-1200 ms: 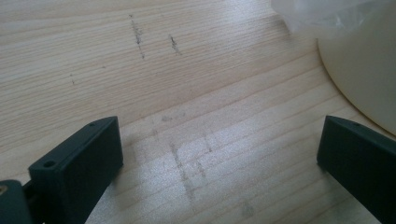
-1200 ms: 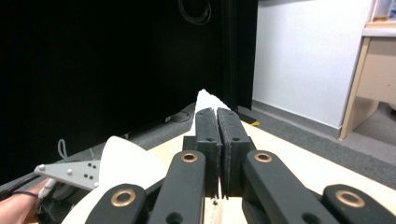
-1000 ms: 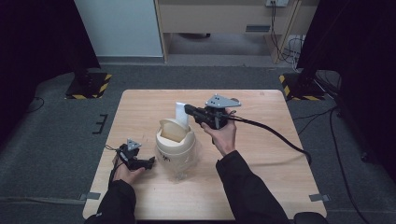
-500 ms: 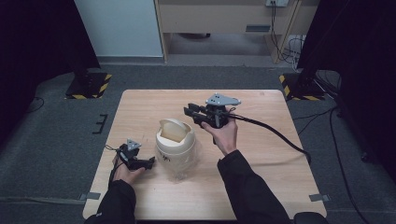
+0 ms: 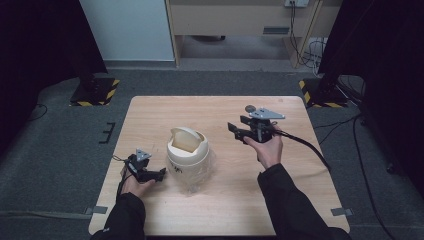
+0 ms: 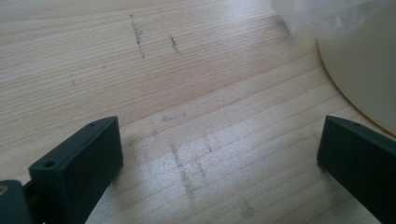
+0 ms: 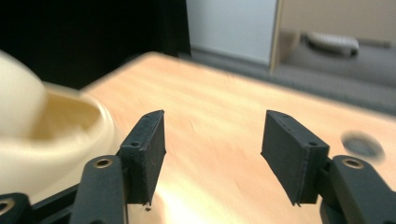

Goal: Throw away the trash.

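Note:
A small cream bin (image 5: 187,152) with a swing lid stands mid-table, and a clear plastic liner (image 5: 197,180) spills out around its base. My left gripper (image 5: 159,173) rests low on the table just left of the bin's base. It is open, with bare wood between its jaws (image 6: 219,140) and the bin's wall (image 6: 369,70) by the right jaw. My right gripper (image 5: 234,130) hovers to the right of the bin, pointing at it, open and holding nothing (image 7: 215,123). The bin's rim (image 7: 51,135) shows blurred at the left of the right gripper view.
The wooden table (image 5: 210,107) has open surface behind and to the right of the bin. A thick black cable (image 5: 307,147) trails from the right gripper over the table's right side. Striped floor stands (image 5: 95,92) flank the far corners.
A second ago my right gripper held a white item over the bin's lid. The item is gone from its jaws, and the gripper has drawn back to the right, open. The left gripper stayed put.

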Demonstrator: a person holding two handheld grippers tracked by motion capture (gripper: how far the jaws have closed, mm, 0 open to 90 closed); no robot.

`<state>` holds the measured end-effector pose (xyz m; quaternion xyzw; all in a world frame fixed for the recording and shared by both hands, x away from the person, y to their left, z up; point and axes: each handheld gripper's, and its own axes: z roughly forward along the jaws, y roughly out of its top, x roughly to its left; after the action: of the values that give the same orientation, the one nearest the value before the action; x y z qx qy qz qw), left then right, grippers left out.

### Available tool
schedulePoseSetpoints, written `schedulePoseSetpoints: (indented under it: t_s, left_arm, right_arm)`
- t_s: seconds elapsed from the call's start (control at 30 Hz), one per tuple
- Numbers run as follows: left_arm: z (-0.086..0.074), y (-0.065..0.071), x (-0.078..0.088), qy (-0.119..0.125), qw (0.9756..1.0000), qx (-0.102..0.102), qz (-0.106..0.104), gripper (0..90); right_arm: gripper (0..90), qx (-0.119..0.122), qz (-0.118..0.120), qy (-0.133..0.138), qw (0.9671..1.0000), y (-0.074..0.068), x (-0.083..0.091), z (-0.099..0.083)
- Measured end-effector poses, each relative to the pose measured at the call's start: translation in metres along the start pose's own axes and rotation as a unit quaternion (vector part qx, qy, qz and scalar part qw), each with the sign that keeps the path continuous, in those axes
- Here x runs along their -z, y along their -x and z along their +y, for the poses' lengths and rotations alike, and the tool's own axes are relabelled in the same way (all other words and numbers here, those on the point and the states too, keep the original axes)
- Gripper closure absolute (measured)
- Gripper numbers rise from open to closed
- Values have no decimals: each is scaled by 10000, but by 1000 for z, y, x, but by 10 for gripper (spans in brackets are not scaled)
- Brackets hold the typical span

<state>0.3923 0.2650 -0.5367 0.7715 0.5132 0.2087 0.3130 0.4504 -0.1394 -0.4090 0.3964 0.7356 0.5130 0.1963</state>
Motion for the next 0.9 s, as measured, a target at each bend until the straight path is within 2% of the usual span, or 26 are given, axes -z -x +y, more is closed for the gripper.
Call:
schedulePoseSetpoints:
  t_s: [0.27,0.53,0.67,0.83,0.9]
  left_arm:
    - [0,0,0,-2,10000,5,3,0]
    - [0,0,0,1,10000,7,7,0]
    - [0,0,0,1,10000,9,5,0]
    - [0,0,0,-3,10000,28,19,0]
    - [0,0,0,-3,10000,28,20,0]
  right_arm:
    - [308,-50,-383,-503,9980,37,31,-46]
    - [248,-241,-521,-910,9942,70,59,-89]
    - [228,-191,-656,-1191,9905,88,70,-112]
    - [187,-364,-805,-1420,9859,105,75,-129]
    - [176,-410,-855,-1581,9829,110,74,-135]
